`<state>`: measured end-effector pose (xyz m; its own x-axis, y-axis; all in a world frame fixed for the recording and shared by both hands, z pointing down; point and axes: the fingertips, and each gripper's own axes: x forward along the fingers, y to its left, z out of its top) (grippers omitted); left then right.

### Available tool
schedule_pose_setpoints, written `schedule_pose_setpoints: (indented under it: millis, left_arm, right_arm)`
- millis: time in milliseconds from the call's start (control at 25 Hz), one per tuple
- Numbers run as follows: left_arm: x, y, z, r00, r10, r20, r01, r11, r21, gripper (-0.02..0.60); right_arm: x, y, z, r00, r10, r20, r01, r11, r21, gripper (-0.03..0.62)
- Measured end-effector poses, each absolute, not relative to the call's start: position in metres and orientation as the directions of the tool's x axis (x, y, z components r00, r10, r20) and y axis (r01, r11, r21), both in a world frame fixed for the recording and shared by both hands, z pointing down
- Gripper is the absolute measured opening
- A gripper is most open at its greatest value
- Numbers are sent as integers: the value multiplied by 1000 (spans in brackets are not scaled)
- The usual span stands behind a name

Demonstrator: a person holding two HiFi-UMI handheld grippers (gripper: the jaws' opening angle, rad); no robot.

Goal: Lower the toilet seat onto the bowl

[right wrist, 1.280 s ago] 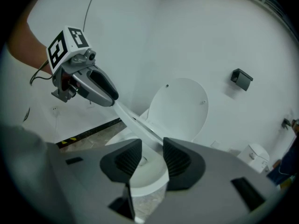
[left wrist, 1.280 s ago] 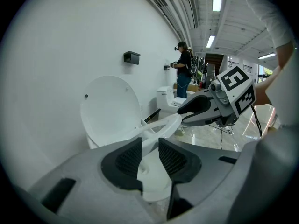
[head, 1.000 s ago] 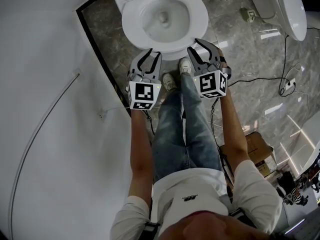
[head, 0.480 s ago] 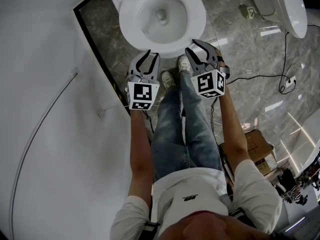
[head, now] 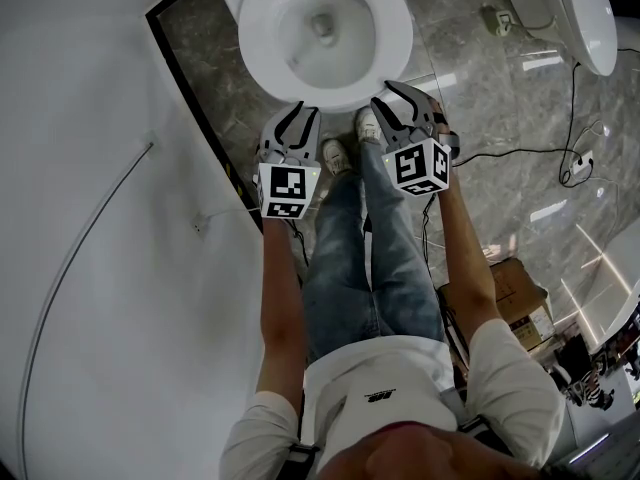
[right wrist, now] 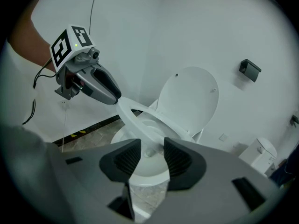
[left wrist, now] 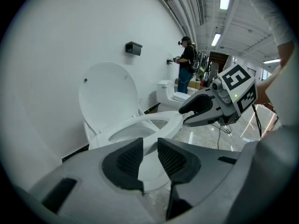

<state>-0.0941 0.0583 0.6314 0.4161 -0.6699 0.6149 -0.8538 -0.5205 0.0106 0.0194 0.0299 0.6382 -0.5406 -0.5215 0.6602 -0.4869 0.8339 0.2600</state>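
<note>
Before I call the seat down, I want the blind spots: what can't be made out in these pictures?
Head view: the seat is cut at its hinge end by the top edge; from straight above, any gap over the bowl doesn't show.
Left gripper view: the bowl's front is mostly hidden behind the left gripper itself.
Right gripper view: whether the left gripper's tip touches the seat is too small to tell.
</note>
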Motion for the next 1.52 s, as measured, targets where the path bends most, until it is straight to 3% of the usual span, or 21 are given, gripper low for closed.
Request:
schedule_pose_setpoints:
  millis: [1040,1520]
  left_arm:
    - [-91,76,667,434,-622,651,-850,-523,67,98]
    - [-90,83,686,441,-592,674,-850,-518,101,92]
  right_arm:
    - [23,47,672,-502,-477,721,-486,845,221,161]
    - [25,54,688,-522,-419,743,-517,848,116,163]
